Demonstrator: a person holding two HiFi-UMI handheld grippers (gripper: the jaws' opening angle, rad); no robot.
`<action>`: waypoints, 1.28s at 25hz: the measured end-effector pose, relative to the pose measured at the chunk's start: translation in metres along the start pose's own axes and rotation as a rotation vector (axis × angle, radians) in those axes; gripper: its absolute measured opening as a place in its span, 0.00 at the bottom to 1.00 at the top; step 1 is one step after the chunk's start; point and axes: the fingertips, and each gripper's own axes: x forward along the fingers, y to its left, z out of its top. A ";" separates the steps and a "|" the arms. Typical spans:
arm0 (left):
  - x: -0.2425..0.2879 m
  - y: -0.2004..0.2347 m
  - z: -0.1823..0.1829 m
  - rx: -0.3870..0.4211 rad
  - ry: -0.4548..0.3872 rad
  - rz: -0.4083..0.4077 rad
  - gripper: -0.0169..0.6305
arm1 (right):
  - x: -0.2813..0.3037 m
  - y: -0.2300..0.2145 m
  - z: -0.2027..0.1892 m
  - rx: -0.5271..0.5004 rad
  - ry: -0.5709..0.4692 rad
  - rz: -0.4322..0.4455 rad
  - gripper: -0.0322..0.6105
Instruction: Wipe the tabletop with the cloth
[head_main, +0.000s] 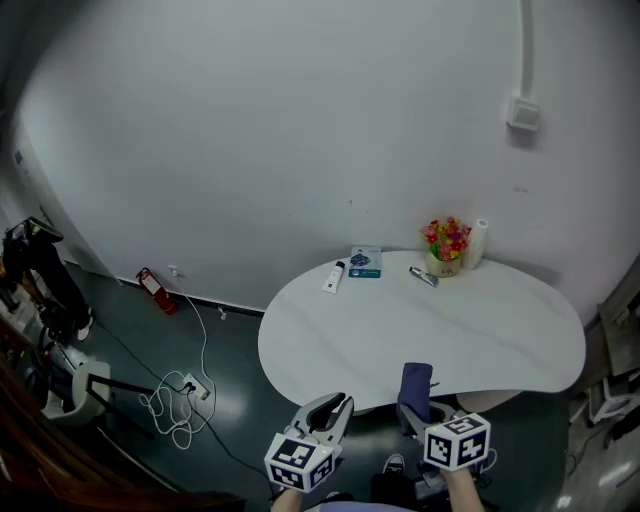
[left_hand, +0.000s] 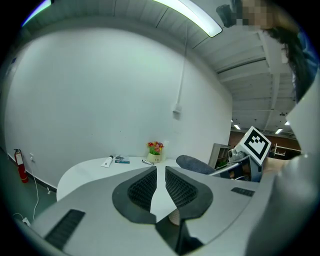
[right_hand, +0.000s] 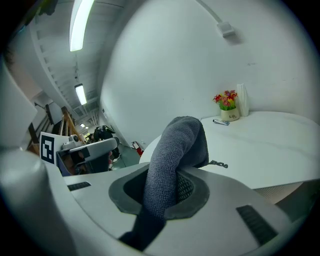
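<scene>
From the head: holds the left gripper (head_main: 334, 407) and right gripper (head_main: 418, 412) side by side, low at the near edge of the counter (head_main: 400, 320), aimed forward. Pinches the blue-grey cloth (head_main: 416, 380) upright, rising from the right fingers. From the left gripper: shows fingers (left_hand: 142, 187) slightly spread, nothing between, counter beyond them. From the right gripper: clamps fingers (right_hand: 187, 187) on the cloth (right_hand: 175, 155), folded over above their tips, counter ahead.

cloth (head_main: 416, 384) 1 | table (head_main: 380, 325) 1 | flowerpot (head_main: 446, 262) 1 | grippers (head_main: 340, 407) (head_main: 416, 408) 2 (left, right)
</scene>
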 end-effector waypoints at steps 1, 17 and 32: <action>0.010 -0.001 0.003 -0.002 0.001 0.011 0.10 | 0.001 -0.011 0.005 0.005 0.003 0.009 0.15; 0.067 0.040 -0.006 -0.072 0.060 0.144 0.10 | 0.048 -0.085 0.040 0.051 0.065 0.050 0.15; 0.093 0.168 0.020 -0.003 0.092 0.045 0.10 | 0.176 -0.043 0.100 0.058 0.076 0.006 0.15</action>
